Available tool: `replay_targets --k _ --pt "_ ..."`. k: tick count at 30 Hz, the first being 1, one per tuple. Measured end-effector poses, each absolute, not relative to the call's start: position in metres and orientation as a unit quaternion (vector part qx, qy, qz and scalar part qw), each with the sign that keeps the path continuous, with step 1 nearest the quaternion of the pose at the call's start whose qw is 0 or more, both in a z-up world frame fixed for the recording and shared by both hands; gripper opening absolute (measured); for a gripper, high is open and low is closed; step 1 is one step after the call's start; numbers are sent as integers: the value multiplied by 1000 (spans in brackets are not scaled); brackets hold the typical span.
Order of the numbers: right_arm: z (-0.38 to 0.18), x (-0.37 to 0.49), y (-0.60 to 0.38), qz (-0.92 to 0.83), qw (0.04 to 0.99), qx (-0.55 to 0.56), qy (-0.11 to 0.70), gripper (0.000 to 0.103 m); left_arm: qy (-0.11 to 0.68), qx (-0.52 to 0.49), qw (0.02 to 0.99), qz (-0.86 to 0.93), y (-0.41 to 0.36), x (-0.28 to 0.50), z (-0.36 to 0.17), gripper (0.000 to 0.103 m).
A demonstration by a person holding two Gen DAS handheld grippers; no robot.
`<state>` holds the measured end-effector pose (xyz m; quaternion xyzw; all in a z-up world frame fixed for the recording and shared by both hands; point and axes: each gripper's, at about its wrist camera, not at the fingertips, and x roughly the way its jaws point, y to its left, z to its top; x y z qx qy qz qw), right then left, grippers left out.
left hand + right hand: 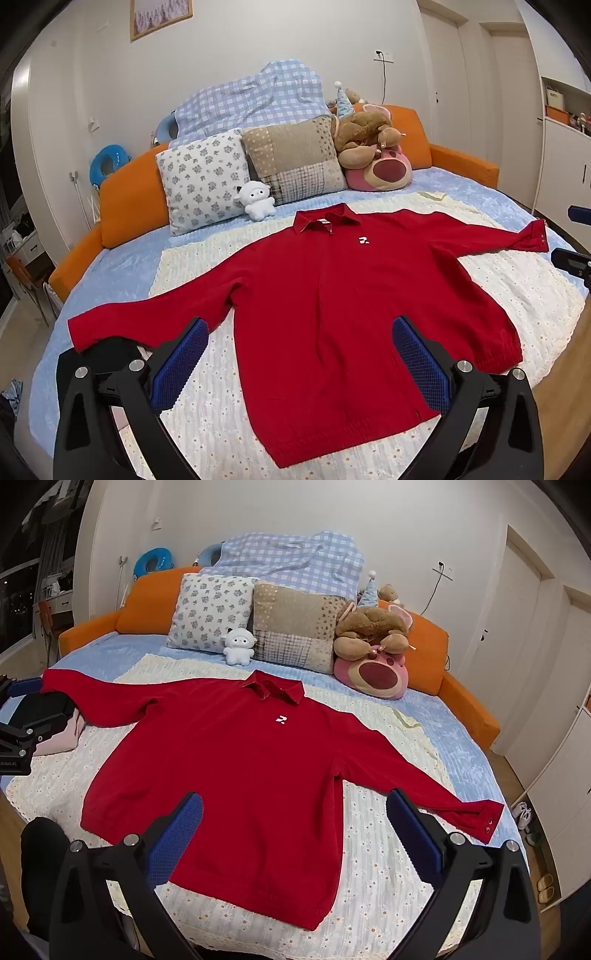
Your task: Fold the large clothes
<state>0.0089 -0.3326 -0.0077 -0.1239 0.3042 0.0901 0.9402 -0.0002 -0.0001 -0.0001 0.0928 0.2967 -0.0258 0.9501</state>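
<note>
A red collared jacket (332,295) (240,757) lies spread flat, front up, on a cream blanket (207,398) over the bed. Its collar (325,218) points toward the pillows and both sleeves stretch out sideways. My left gripper (300,325) hovers open above the hem on the left-sleeve side, nothing between its blue pads (177,365). My right gripper (295,797) hangs open over the hem near the right sleeve, whose cuff (484,819) lies just beyond the right pad. Each gripper shows at the edge of the other's view, the right one (570,258) and the left one (22,720).
Two pillows (207,181) (295,158), a white plush (256,199) and brown and pink plush toys (373,155) line the orange headboard (129,199). Dark and pale pink cloth (55,734) sits by the left sleeve. Shoes (522,812) lie on the floor by the wardrobe.
</note>
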Motion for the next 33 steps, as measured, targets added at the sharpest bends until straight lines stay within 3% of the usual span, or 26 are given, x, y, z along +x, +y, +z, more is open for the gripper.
replay_targets --k 33 --pt "-11 11 -331 91 938 -126 309 98 315 89 945 -29 0 -1 -13 101"
